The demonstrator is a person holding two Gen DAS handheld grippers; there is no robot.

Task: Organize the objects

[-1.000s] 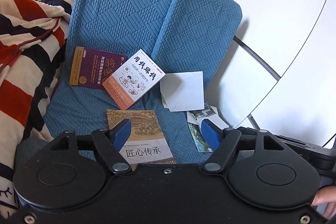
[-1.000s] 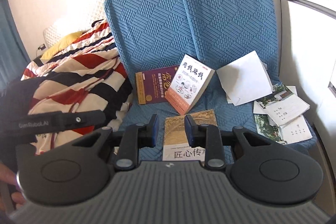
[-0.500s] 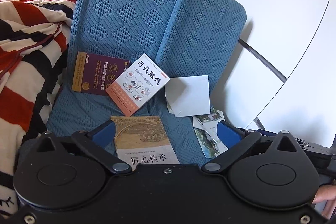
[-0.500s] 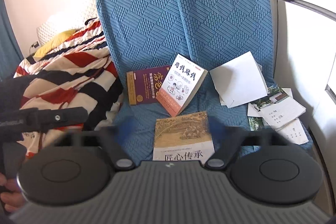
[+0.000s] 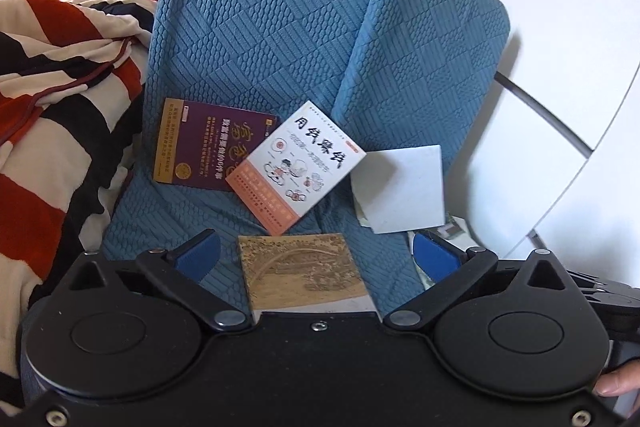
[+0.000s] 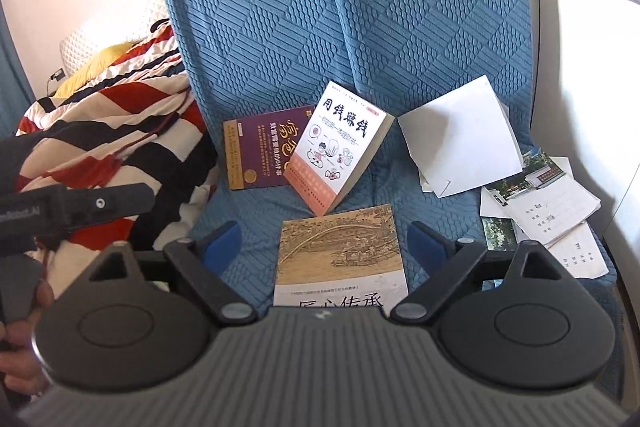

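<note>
Three books lie on a blue quilted seat. A tan book with an old drawing lies flat at the front. A white and orange book leans against the backrest, overlapping a purple book. White sheets and photo booklets lie at the right. My left gripper is open, its blue pads wide either side of the tan book, above it. My right gripper is open too, straddling the same book without touching.
A red, black and cream striped blanket is heaped left of the seat. White wall panels and a grey metal rail bound the right. The left gripper's handle and a hand show at the right view's left edge.
Both grippers' jaws have spread from narrow to wide. Both have dropped and moved in toward the seat, so the tan book now sits between each pair of pads.
</note>
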